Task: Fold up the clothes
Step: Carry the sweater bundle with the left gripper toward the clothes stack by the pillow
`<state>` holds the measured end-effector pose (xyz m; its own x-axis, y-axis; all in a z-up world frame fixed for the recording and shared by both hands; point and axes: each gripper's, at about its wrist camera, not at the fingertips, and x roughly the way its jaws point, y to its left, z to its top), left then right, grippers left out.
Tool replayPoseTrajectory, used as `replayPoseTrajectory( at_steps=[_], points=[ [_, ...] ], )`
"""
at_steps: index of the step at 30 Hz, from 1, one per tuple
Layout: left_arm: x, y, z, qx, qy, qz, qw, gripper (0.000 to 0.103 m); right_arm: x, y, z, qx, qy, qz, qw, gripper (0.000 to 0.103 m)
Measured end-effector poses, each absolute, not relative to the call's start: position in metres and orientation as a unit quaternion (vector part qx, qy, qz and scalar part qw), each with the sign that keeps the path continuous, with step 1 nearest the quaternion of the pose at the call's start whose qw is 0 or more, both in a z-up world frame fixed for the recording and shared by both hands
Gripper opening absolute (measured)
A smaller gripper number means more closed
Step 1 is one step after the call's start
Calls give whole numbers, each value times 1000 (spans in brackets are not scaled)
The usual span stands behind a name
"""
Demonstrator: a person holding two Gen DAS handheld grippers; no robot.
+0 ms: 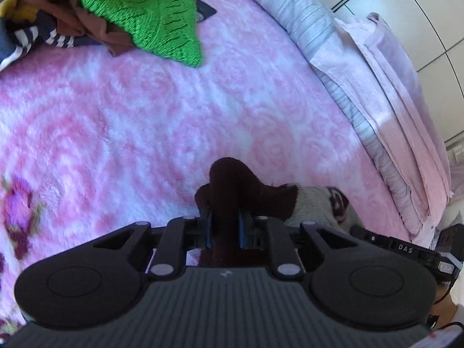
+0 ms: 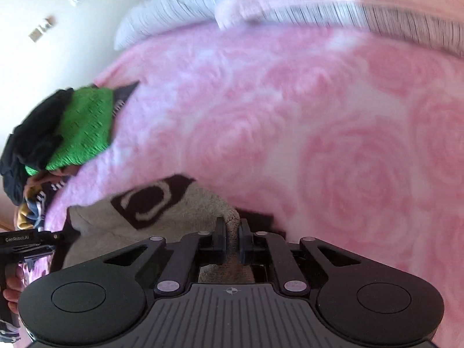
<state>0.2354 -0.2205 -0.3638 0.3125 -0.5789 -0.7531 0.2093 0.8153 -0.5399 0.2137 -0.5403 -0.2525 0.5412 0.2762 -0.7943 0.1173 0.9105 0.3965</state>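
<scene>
1. While both tools grip the same sweater (image 2: 139,226), I judge the step in hand to be getting it laid out on the bed (image 1: 145,121) before any fold is made.
2. My left tool (image 1: 224,226) is nearly closed, its blue pads pinching a bunched dark maroon part of the sweater, perhaps a sleeve or cuff, though I cannot tell which.
3. My right tool (image 2: 230,239) is pinched tight on a ridge of the beige knit, with the dark patch and its pale oval just beside it on the left.
4. Between the two grips the sweater lies crumpled on the pink rose blanket (image 2: 333,145), near my edge of the bed, not yet flat.
5. A pile of other clothes (image 1: 87,20), topped by a green knit (image 1: 156,14), sits well apart at the far side, untouched.
6. Next, I think the move calls for drawing my two tools apart so the knit spreads smooth, then setting it flat on the open blanket.
7. Care is needed, I judge, because thick knit can slip from a narrow pinch, and a bunched hold may leave the body twisted.
</scene>
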Motion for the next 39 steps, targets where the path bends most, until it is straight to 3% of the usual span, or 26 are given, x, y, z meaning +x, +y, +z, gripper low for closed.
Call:
replayPoseTrajectory(
  at_steps=[12, 13, 14, 16, 19, 23, 26, 34, 37, 39],
  points=[
    [235, -219, -366, -186, 534, -229, 792, 23, 221, -539, -244, 203, 487, 45, 848, 9],
    [234, -219, -365, -187, 534, -228, 793, 25, 221, -539, -242, 203, 490, 46, 847, 19],
    [234, -219, -364, -188, 534, -228, 792, 26, 222, -540, -240, 201, 493, 45, 845, 37],
    [231, -217, -361, -192, 536, -225, 791, 32, 218, -546, -234, 201, 488, 33, 849, 53],
    [223, -207, -355, -191, 541, -227, 787, 51, 198, -574, -230, 253, 473, 22, 843, 62],
    [209, -190, -350, -198, 554, -233, 774, 65, 169, -606, -244, 331, 486, 54, 807, 72],
    [201, -186, -357, -214, 569, -250, 753, 75, 155, -618, -267, 385, 500, 82, 771, 74],
    [205, -198, -388, -271, 576, -278, 720, 77, 177, -615, -302, 459, 467, 130, 744, 74],
    [210, -201, -390, -275, 575, -290, 714, 77, 189, -603, -304, 429, 478, 156, 750, 74],
    [213, -205, -391, -264, 574, -299, 715, 76, 194, -594, -303, 409, 483, 156, 758, 69]
  ],
)
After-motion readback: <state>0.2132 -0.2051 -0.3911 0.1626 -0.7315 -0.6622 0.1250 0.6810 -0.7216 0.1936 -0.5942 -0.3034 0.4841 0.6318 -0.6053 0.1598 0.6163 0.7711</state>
